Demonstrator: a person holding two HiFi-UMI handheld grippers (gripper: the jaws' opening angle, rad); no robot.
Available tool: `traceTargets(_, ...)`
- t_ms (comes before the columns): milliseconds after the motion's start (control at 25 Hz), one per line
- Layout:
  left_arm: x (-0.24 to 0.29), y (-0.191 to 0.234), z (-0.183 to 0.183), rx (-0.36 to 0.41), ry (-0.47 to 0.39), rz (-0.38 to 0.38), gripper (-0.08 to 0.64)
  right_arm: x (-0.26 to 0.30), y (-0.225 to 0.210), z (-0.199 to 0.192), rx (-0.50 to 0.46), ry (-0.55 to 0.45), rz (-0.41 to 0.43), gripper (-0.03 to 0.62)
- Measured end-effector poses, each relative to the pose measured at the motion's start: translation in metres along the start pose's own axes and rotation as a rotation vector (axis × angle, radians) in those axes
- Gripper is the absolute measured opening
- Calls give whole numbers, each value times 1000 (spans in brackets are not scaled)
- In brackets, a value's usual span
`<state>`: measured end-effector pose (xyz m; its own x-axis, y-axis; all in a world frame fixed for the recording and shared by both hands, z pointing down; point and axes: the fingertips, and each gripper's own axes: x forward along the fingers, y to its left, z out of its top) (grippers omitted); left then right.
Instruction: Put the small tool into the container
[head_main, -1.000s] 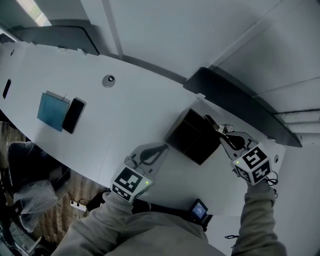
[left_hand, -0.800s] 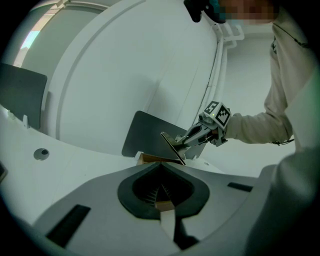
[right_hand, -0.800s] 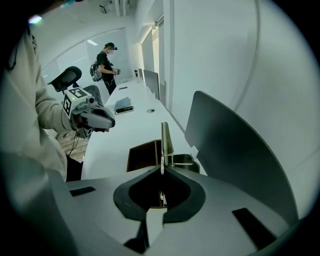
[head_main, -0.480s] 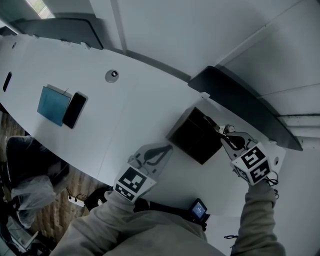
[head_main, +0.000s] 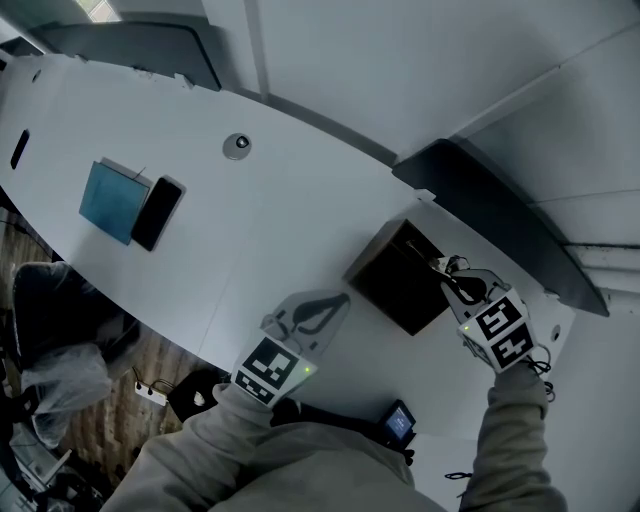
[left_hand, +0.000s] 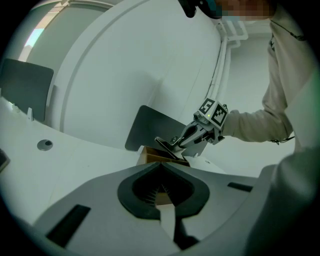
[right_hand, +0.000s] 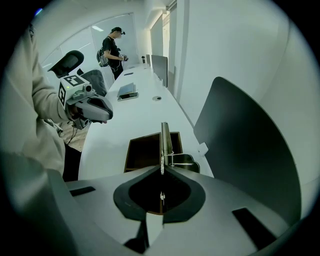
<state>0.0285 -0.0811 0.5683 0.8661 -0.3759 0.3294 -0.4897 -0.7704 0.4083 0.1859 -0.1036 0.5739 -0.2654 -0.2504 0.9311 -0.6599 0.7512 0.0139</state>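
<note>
Over dark open box (head_main: 395, 288) | right tongs (head_main: 447, 277) pinch thin metal tool (right_hand: 163, 142) | left tongs (left_hand: 161, 167) pressed together, empty | lower inside walls before releasing.

A long white table (head_main: 250, 230) carries a teal notebook (head_main: 113, 200) at its left, with a black phone (head_main: 158, 213) touching its right edge. A round grommet (head_main: 237, 145) sits farther back. A dark divider panel (head_main: 500, 225) stands far right. A power strip (head_main: 152, 394) lies on the wooden floor (head_main: 175, 370), near left.
</note>
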Motion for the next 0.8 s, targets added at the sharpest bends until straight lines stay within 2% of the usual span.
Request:
traceTargets(240,1,9,-2,-29,4,16,-1,11,2,1,7,11,21,20)
traceTargets(360,3,13,4,-12,-5,16,0,14,-1,0,1,23,15,20)
traceTargets(560,-2,9,-11,-34,26,11,0,24,6,-5,-8,48,34,20)
traceTargets(800,-3,17,-9,-25,19,17,0,41,0,-5,-44,81,21,20)
